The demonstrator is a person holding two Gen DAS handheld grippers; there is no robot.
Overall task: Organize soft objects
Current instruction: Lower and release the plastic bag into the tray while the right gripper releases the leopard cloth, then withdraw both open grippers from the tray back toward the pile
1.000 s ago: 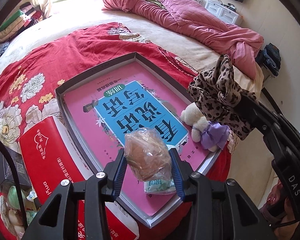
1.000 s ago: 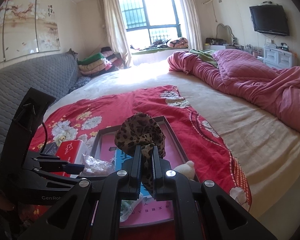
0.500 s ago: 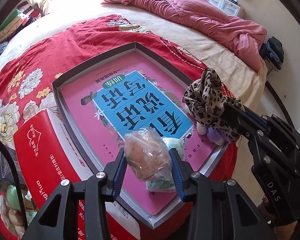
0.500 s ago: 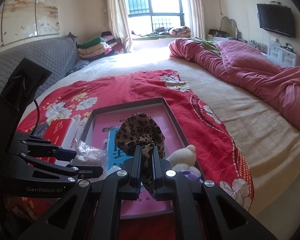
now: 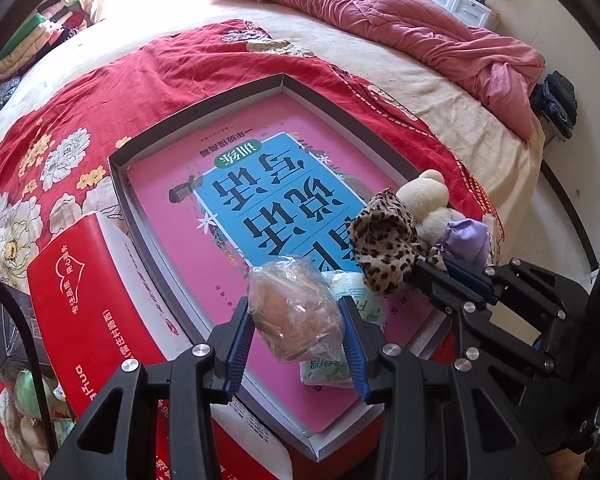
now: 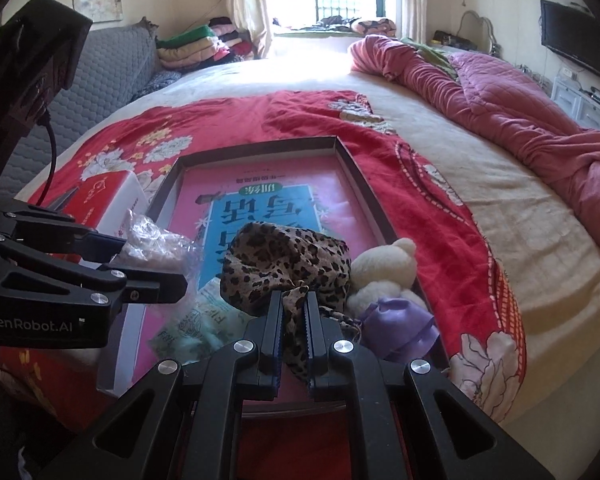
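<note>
Leopard-print cloth (image 6: pixel 284 260), one piece, pinched tight between the nearly closed fingers of the right gripper (image 6: pixel 293 312), bunched up just ahead of the fingertips and trailing down between them. Crinkled clear plastic bag (image 5: pixel 296 312) with something brown inside, one, clamped between the two blue-padded fingers (image 5: pixel 236 340) of the left gripper (image 5: pixel 296 336), spread about as wide as the bag. Directly under that bag, flat on the box floor: one pale green packet (image 5: pixel 340 356). Just right of the right fingertips and touching the cloth: one cream plush bear (image 6: pixel 384 272) with a purple bow (image 6: pixel 400 328), lying against the box's right rim. Beneath both grippers: one shallow grey-walled box (image 5: pixel 196 124) lined with a pink and blue printed sheet (image 5: pixel 260 184). Left of the left fingers, beside the box: one red carton (image 5: pixel 88 292). Under everything, one red floral blanket (image 6: pixel 220 128) across a cream bed (image 6: pixel 540 248); far ahead of the fingers, one rumpled pink quilt (image 6: pixel 500 96), and a stack of folded clothes (image 6: pixel 204 44) at the back left.
</note>
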